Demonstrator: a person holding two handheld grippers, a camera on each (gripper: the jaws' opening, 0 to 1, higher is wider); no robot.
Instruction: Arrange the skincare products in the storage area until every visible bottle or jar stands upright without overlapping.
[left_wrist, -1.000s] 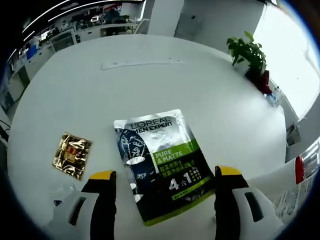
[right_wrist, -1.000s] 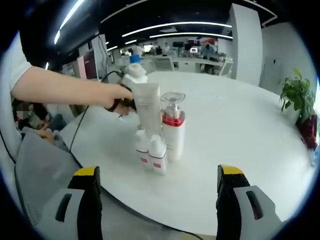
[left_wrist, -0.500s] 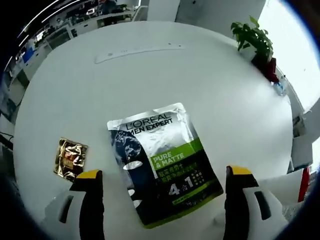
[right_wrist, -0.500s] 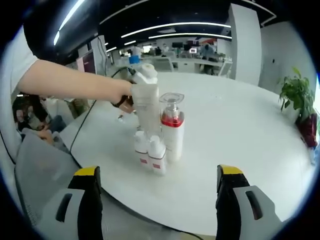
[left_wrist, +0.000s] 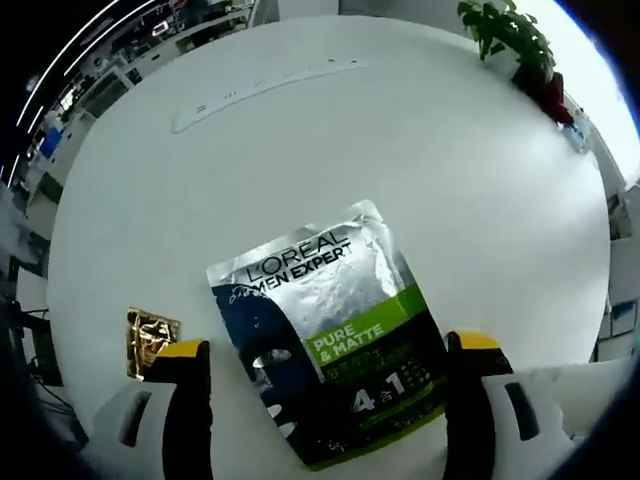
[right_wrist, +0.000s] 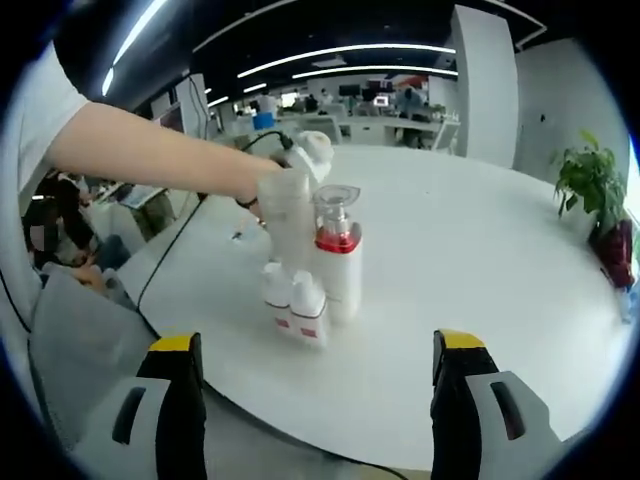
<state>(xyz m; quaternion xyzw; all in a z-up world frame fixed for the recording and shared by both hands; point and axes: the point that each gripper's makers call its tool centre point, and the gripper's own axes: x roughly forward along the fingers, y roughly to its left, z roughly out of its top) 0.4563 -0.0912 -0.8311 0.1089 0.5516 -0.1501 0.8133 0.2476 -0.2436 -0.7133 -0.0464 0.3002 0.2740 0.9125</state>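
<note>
Both tongs agape, left tongs (left_wrist: 325, 400) over sachet (left_wrist: 330, 330), right tongs (right_wrist: 320, 400) facing bottles (right_wrist: 310, 275)

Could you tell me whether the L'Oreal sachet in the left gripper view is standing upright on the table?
No, the L'Oreal sachet lies flat, face up, on the white table.

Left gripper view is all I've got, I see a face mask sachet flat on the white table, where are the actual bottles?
Observer: In the right gripper view, a pump bottle with a red collar stands upright on the round white table.
Operator: Anything next to it?
Observer: Two small white bottles stand close in front of it, upright.
Operator: Is the other gripper on them?
Observer: No, the right gripper hangs open, well short of them.
Operator: Anyone else near?
Observer: A person's arm reaches in beside a white tube behind the bottles.
</note>
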